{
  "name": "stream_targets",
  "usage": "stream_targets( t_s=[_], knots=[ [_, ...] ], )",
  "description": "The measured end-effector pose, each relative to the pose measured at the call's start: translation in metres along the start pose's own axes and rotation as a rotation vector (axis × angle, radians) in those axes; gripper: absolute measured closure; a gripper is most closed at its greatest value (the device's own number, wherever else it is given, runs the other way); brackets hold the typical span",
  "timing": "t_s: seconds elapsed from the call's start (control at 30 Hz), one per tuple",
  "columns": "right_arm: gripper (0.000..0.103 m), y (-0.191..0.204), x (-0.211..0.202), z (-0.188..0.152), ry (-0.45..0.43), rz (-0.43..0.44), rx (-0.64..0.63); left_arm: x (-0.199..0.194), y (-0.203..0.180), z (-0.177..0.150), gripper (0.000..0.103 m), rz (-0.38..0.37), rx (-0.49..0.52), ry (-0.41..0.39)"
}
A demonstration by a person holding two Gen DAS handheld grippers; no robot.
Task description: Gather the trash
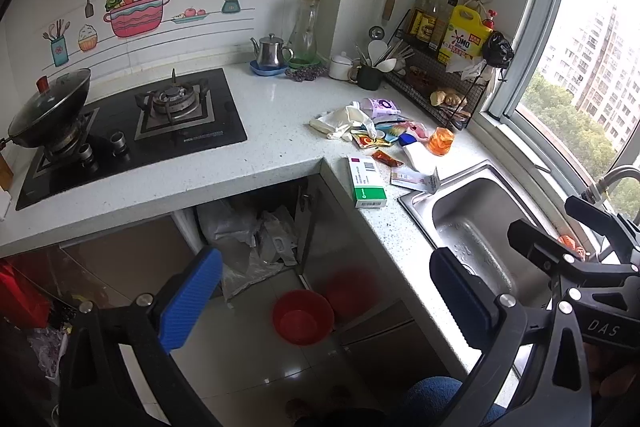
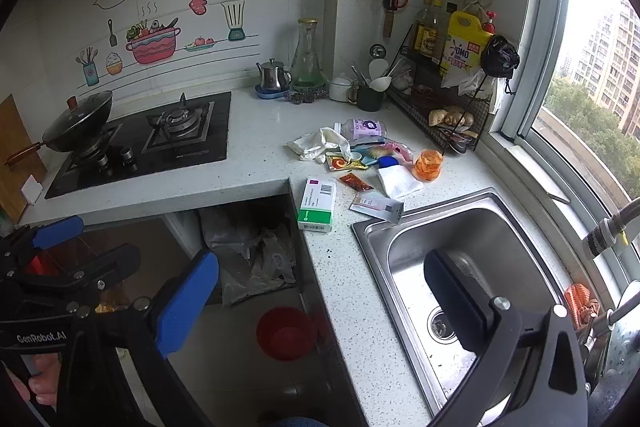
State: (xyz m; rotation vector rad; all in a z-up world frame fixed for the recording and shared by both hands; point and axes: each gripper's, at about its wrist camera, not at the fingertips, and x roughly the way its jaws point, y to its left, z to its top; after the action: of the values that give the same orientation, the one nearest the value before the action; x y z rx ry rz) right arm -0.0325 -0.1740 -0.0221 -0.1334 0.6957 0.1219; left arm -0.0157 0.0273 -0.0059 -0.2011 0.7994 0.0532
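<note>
The left gripper [image 1: 326, 301] hangs in the air with its two blue fingers [image 1: 192, 301] spread wide. It holds nothing and touches nothing. The right gripper [image 2: 322, 303] is the same: wide apart, with nothing in it. A hand [image 2: 38, 381] holds the handle of the other tool low in the corner of the right view.

Both grippers are well back from the counter [image 1: 280, 99], out over the floor. Just below and ahead of them is a red bowl [image 1: 303, 315] on the floor, and a gray bag [image 1: 248, 247] stuffed under the counter, which may be where trash goes.

The trash is ahead and up, on the counter corner next to the sink [image 2: 472, 267]. The closest piece is a green and white box [image 2: 317, 204]. It lies flat at the counter edge, and its long side points almost straight away from the grippers. Just past it, to the right, lies a small flat card packet [image 2: 378, 207] touching the sink rim. Farther on is a pile: a white glove [image 2: 316, 145], a red sauce packet [image 2: 355, 182], a white cloth [image 2: 400, 182], an orange wrapper [image 2: 429, 165] and a purple bottle [image 2: 364, 129].

The box lies nearly straight ahead of both grippers, and I cannot tell which one is nearer. I think whichever goes must reach forward and close across the box's short side.
</note>
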Motion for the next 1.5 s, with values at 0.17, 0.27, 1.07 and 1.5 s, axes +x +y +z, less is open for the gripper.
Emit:
stream_targets(
  t_s=[0.17,0.27,1.07,1.5],
  knots=[
    [0.000,0.002,0.001,0.000,0.001,0.002,-0.007,-0.001,0.003,0.000,0.000,0.007,0.000,-0.002],
    [0.000,0.004,0.002,0.001,0.002,0.006,-0.009,-0.002,0.006,0.000,0.000,0.009,-0.002,-0.003],
    [0.000,0.003,0.023,0.026,-0.057,-0.064,-0.068,0.026,0.018,0.036,0.000,0.016,0.021,0.024],
    [0.000,-0.026,0.105,0.061,0.071,-0.057,-0.039,0.122,0.007,0.083,0.000,-0.011,0.048,0.110]
  ],
)
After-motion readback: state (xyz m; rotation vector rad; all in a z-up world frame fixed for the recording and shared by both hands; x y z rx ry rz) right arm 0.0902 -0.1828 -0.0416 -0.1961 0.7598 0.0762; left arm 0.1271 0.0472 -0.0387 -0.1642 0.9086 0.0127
